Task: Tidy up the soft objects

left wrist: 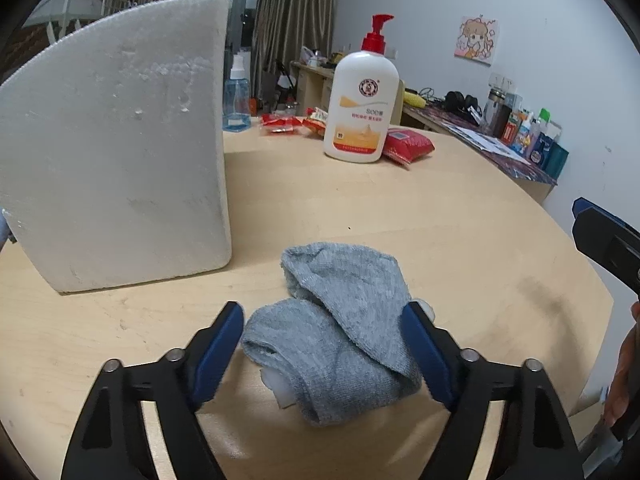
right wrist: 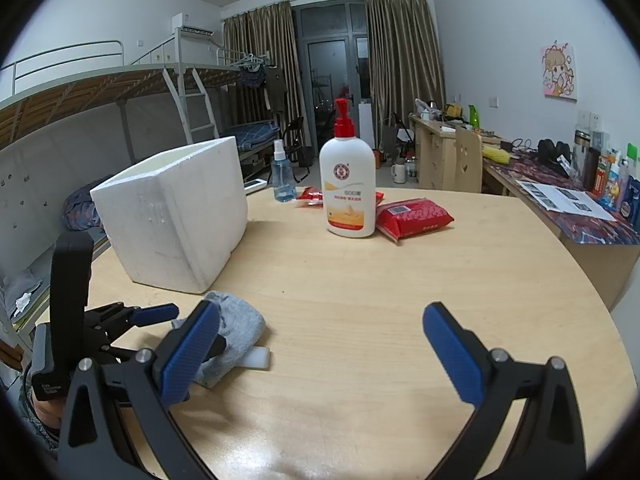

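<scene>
Wooden table (right wrist: 360, 300) carries a foam box (right wrist: 176, 212), likely the bin, with the grey cloth (left wrist: 340, 328) just beside it between the left gripper (left wrist: 326, 344) jaws, not yet pinched, while the right gripper (right wrist: 320, 340) waits spread and empty.

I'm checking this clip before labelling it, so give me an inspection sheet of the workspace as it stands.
Surface: round light wooden table, a faint dark smudge near its right edge.
Job's things: crumpled grey towel lying over a small white block; white foam box upright behind it.
Clutter: lotion pump bottle, blue spray bottle, red wipes pack, red snack packets.
Grippers: left gripper straddles the towel, right pad against it, left pad apart; right gripper open, empty.
Cables: nothing seen on the table.
Surroundings: bunk bed, curtains, cluttered desks.
</scene>
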The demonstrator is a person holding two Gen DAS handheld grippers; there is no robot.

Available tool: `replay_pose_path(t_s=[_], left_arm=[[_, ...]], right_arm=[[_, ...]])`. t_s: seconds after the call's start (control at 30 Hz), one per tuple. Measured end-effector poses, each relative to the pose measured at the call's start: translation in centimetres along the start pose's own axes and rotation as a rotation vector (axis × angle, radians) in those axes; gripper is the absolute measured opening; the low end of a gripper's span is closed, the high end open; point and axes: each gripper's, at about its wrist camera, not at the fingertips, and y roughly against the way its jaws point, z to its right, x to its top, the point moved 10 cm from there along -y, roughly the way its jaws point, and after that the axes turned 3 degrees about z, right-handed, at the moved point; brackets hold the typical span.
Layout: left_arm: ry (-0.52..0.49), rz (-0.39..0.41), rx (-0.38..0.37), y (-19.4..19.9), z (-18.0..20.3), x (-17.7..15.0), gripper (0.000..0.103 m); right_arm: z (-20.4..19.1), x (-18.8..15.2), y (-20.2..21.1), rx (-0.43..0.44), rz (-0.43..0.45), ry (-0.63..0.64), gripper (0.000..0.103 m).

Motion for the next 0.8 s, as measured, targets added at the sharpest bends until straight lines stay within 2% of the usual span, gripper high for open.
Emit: replay_pose_path(t_s=[0.17, 0.4, 0.47, 0.8], left_arm=[[0.002, -0.02, -0.004, -0.4, 0.0, -0.3, 0.055], [-0.02, -0.027, 0.004, -0.5, 0.3, -0.4, 0.035], [-0.023, -0.025, 0.002, -0.5, 0.4, -0.4, 0.026], [-0.037, -0.03, -0.001, -0.9, 0.8, -0.1, 0.01]], right_arm=[[0.1, -0.2, -0.2, 0.001, -0.006, -0.003, 0.103], [0.6, -0.5, -0.7, 0.005, -0.013, -0.015, 0.103], [0.7, -0.7, -0.8, 0.004, -0.015, -0.02, 0.103], [1.2, -1.0, -1.0, 0.008, -0.022, -0.035, 0.103]])
